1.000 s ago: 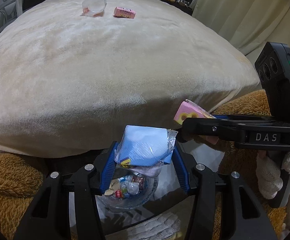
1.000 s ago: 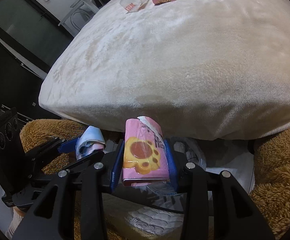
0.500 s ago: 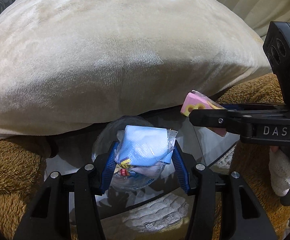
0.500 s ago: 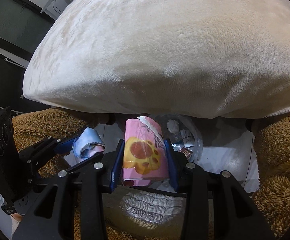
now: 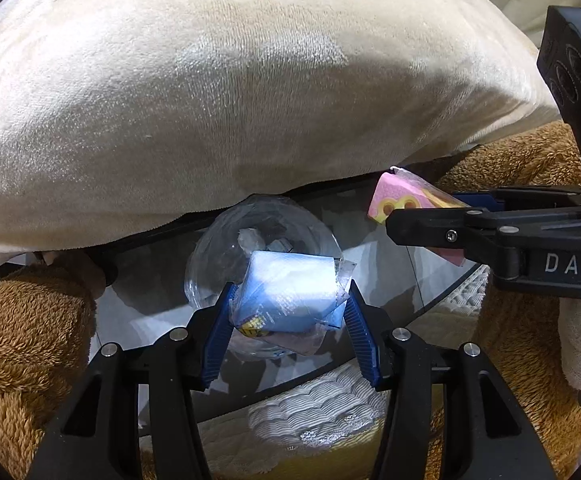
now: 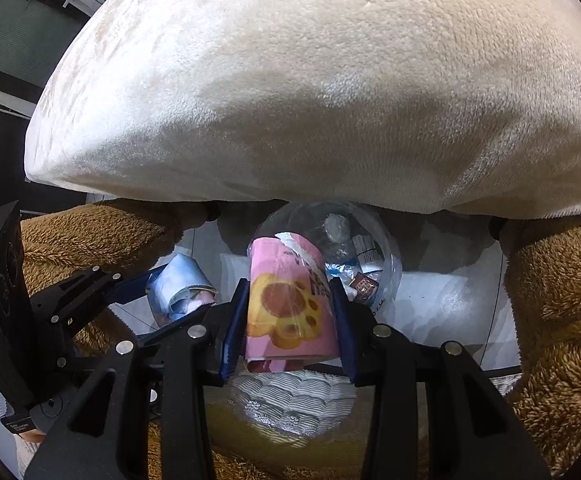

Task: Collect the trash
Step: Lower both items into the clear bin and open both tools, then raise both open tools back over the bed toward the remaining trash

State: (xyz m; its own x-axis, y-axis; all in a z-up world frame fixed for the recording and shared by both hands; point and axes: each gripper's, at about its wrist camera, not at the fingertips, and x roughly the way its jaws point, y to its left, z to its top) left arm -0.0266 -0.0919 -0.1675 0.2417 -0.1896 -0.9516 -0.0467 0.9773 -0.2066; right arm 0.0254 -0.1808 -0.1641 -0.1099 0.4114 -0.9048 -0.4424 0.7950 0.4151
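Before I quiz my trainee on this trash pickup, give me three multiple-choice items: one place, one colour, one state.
1. Where is the clear plastic trash bag?
A. on the cream plush blanket
B. below both grippers, beside the blanket's edge
C. on the brown fleece

2. What colour is the paw-print packet in the right gripper?
A. pink
B. green
C. grey

3. How is the left gripper?
A. open, empty
B. shut, empty
C. shut on the pale blue wrapped packet

B: it shows under the cream plush blanket edge.
A: pink with a yellow paw.
C: blue pads press both sides.
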